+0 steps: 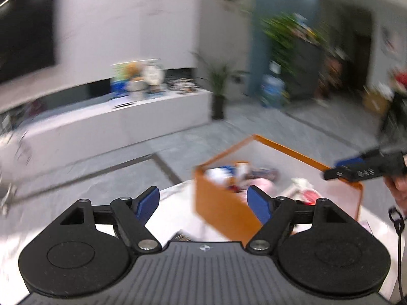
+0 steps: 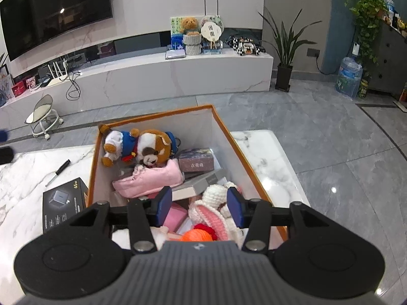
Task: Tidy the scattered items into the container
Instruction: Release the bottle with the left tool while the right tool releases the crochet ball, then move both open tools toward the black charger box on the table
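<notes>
On the marble table (image 2: 23,178), left of the orange storage box (image 2: 226,132), a screwdriver (image 2: 58,172) and a black product box (image 2: 62,207) are seen lying outside, the product box just beside the box's left wall. Inside are heaped a plush dog (image 2: 142,147), a pink pouch (image 2: 150,180), a small carton (image 2: 195,161) and a crocheted bunny (image 2: 216,206). The left gripper (image 1: 203,203) is held spread and empty near the box, and the right gripper (image 2: 198,204) is poised over the bunny with jaws released, probably for dropping or reaching in.
</notes>
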`<action>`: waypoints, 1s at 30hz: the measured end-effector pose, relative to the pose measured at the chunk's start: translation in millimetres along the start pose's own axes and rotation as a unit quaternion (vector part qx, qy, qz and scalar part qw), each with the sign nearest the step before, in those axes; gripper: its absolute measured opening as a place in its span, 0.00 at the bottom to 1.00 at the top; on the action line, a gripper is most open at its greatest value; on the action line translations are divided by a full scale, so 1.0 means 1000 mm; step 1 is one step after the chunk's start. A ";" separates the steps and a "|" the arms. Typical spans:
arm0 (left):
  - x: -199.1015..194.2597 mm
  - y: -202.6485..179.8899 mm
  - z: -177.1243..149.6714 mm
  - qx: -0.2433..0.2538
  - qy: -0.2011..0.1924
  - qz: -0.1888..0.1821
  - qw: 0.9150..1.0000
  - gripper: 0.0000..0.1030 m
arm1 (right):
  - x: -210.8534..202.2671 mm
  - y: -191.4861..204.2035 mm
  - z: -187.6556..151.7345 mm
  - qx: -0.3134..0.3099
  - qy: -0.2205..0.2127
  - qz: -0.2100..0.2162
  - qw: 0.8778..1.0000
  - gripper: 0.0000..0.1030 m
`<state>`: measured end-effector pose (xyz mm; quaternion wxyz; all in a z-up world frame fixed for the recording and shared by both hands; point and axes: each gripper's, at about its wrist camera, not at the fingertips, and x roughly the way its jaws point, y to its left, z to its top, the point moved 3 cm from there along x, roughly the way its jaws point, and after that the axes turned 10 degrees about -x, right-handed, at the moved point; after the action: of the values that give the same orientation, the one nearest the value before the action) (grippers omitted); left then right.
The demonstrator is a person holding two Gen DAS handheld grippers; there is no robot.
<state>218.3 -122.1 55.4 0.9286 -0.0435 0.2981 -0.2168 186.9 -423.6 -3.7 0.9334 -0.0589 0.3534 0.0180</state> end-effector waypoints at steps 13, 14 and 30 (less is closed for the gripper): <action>-0.018 0.096 -0.025 -0.089 -0.017 0.078 0.993 0.87 | -0.008 0.082 0.023 -0.043 -0.068 0.031 0.996 0.53; -0.013 0.096 -0.027 -0.083 -0.014 0.078 0.993 0.87 | -0.008 0.090 0.024 -0.050 -0.072 0.036 0.995 0.53; 0.048 0.087 -0.081 -0.064 0.074 0.015 0.995 0.81 | 0.053 0.191 0.006 -0.156 0.014 0.101 0.983 0.53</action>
<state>240.0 -60.0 -54.6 0.9024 -0.0818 0.3800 -0.1862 216.4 -233.8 -53.2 0.9014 -0.1681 0.3630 0.1659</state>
